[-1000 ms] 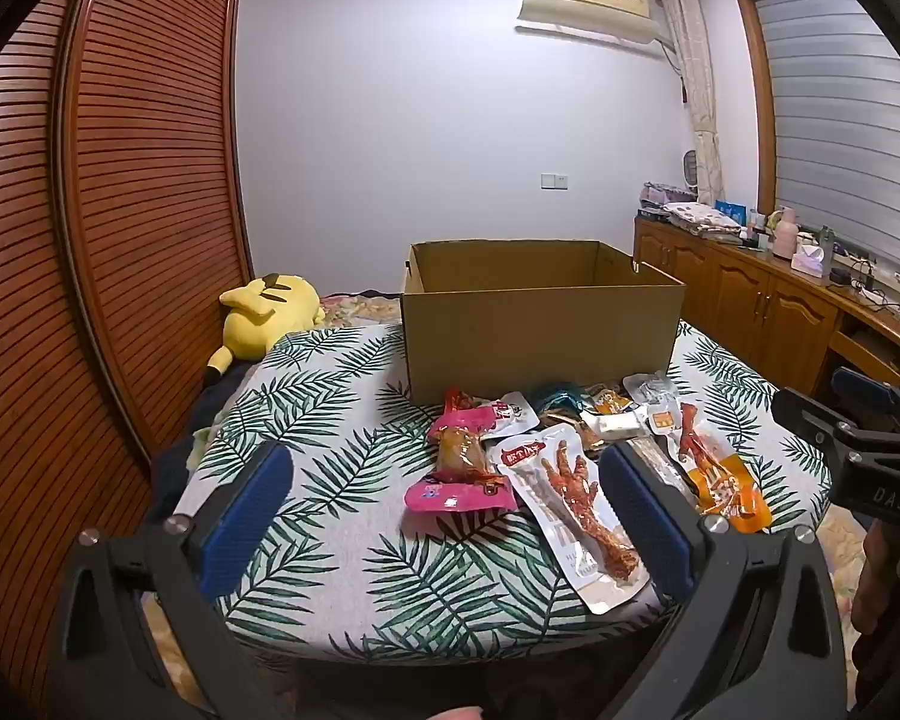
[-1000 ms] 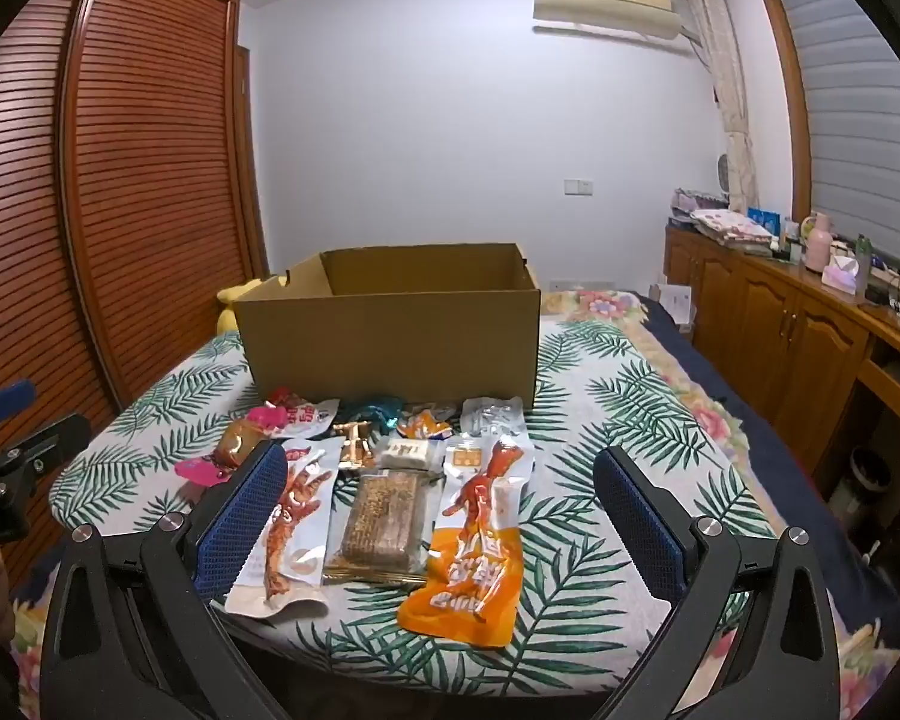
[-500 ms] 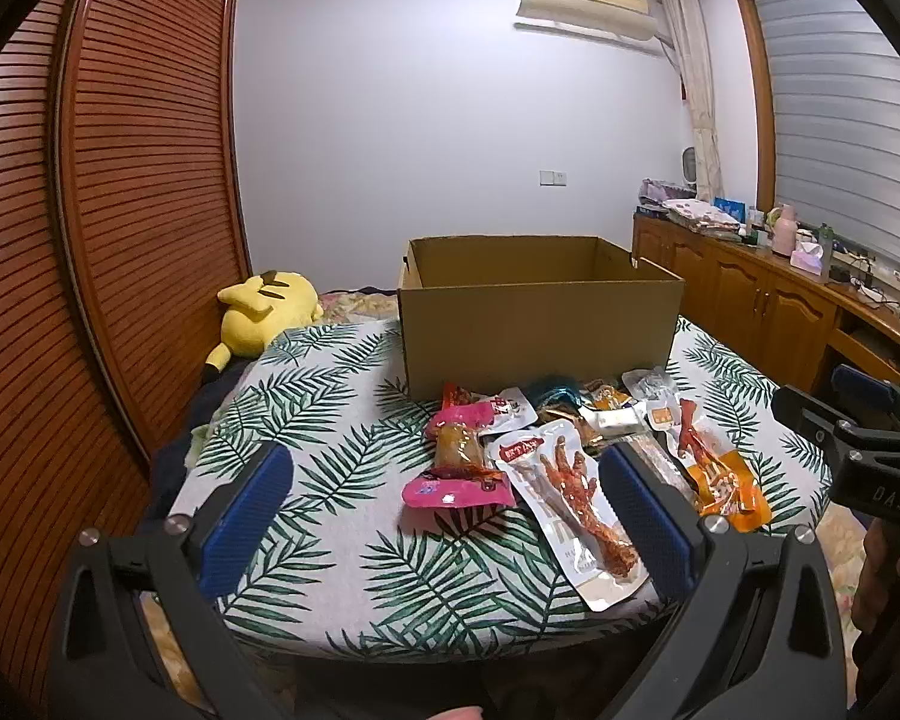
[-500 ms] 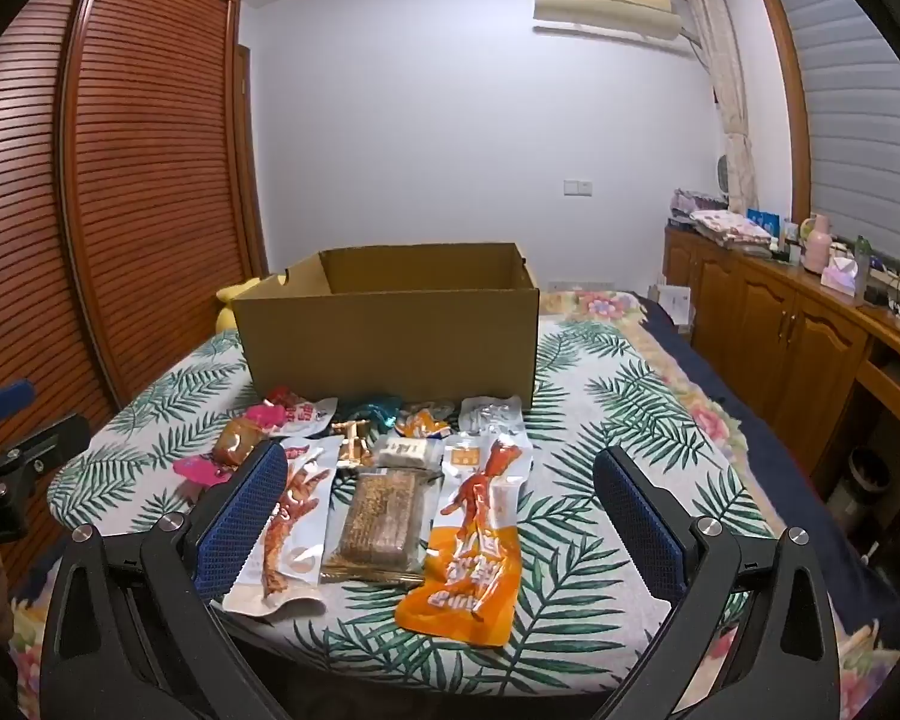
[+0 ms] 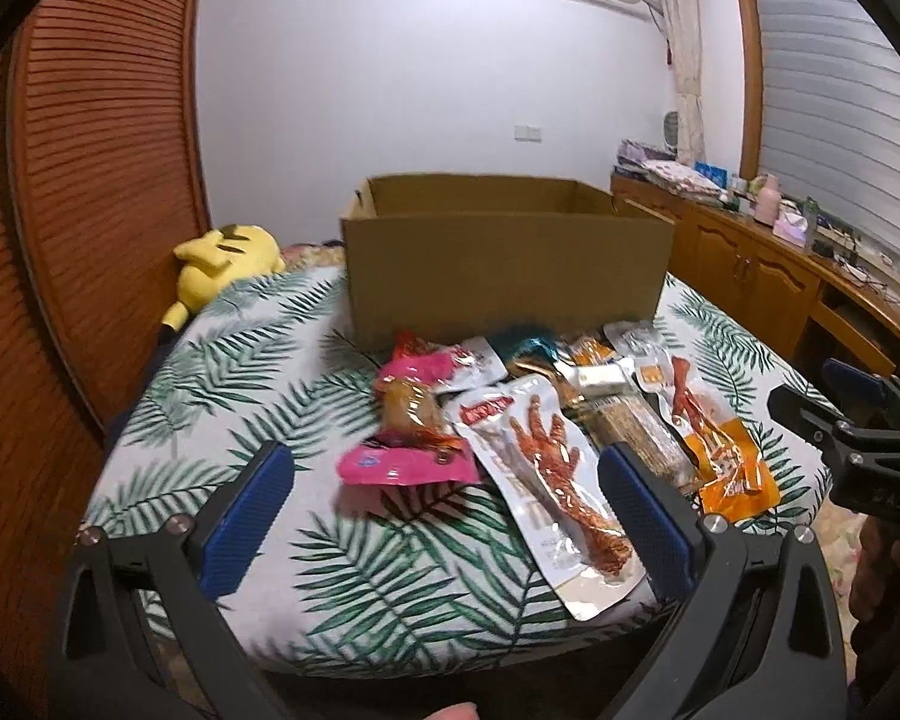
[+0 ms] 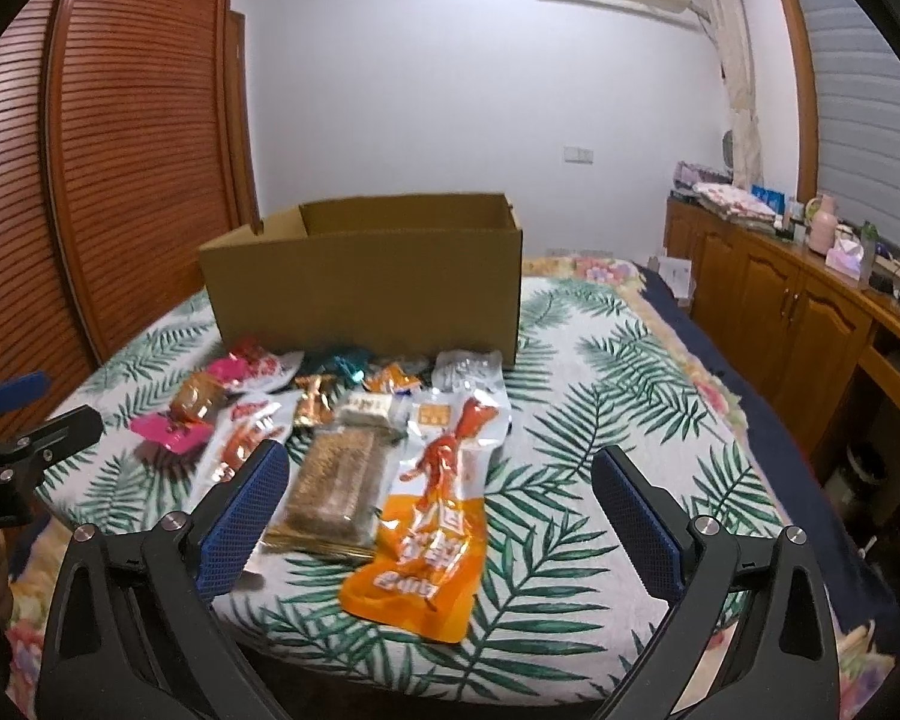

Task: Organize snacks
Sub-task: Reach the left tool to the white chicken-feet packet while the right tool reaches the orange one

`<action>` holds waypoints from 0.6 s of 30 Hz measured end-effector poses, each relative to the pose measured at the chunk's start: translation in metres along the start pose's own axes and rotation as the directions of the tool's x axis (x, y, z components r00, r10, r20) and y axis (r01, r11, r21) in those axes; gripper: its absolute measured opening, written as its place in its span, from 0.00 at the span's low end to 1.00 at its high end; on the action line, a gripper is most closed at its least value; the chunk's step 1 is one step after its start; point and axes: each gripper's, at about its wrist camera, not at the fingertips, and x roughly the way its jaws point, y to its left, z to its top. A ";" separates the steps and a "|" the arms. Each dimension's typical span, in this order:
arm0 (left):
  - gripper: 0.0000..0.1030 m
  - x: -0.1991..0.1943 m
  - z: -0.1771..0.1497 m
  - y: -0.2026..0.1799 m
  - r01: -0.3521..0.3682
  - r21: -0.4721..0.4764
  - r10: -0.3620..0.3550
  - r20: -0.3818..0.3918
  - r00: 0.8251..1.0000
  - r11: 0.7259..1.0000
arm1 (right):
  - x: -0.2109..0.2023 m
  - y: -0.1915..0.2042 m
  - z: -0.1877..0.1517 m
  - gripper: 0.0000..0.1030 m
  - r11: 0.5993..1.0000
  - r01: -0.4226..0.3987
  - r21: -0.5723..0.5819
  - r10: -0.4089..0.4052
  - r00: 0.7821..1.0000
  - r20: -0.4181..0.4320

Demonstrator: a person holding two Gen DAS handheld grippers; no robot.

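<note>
Both grippers' fingers, left [image 5: 444,516] and right [image 6: 441,516], are spread and unladen; beyond them snacks [image 6: 354,468] are strewn before an open box [image 6: 366,294], its contents unseen

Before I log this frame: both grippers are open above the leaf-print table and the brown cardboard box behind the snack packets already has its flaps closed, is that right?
Not quite: the brown cardboard box is open-topped, its inside walls showing in the right wrist view. The rest stands: the left gripper and right gripper are open, and the snack packets lie before the box on the leaf-print table.
</note>
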 end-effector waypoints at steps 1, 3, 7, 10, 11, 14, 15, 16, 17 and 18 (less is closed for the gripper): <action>0.99 0.003 0.000 -0.002 0.006 0.003 -0.005 -0.007 1.000 1.000 | 0.004 -0.003 -0.001 0.98 1.000 -0.004 -0.001 0.004 1.000 -0.010; 0.99 0.010 0.001 -0.004 0.023 0.001 -0.023 -0.025 0.999 1.000 | 0.013 -0.007 -0.003 0.96 1.000 -0.013 -0.002 0.013 0.999 -0.032; 0.97 0.029 0.002 -0.008 0.055 0.005 -0.054 -0.073 0.996 0.998 | 0.033 -0.016 -0.004 0.90 0.999 -0.043 -0.007 0.042 0.995 -0.086; 0.96 0.041 0.003 -0.010 0.085 -0.001 -0.085 -0.107 0.991 0.996 | 0.048 -0.021 -0.005 0.82 0.996 -0.084 -0.005 0.082 0.987 -0.136; 0.96 0.046 0.003 -0.010 0.099 -0.009 -0.099 -0.120 0.988 0.995 | 0.053 -0.022 -0.005 0.81 0.995 -0.097 -0.005 0.095 0.984 -0.152; 0.95 0.059 0.004 -0.010 0.137 -0.037 -0.141 -0.159 0.977 0.990 | 0.066 -0.024 -0.006 0.75 0.992 -0.130 -0.004 0.127 0.972 -0.196; 0.94 0.063 0.004 -0.010 0.143 -0.041 -0.148 -0.168 0.975 0.989 | 0.070 -0.025 -0.006 0.72 0.990 -0.139 -0.005 0.135 0.969 -0.209; 0.94 0.066 0.005 -0.011 0.152 -0.043 -0.157 -0.177 0.972 0.988 | 0.074 -0.025 -0.006 0.70 0.989 -0.146 -0.007 0.141 0.965 -0.220; 0.91 0.070 0.005 -0.012 0.164 -0.044 -0.169 -0.185 0.968 0.986 | 0.078 -0.025 -0.007 0.69 0.988 -0.151 -0.012 0.144 0.962 -0.232; 0.90 0.072 0.006 -0.013 0.171 -0.041 -0.176 -0.193 0.965 0.984 | 0.081 -0.025 -0.007 0.65 0.987 -0.157 -0.015 0.149 0.959 -0.243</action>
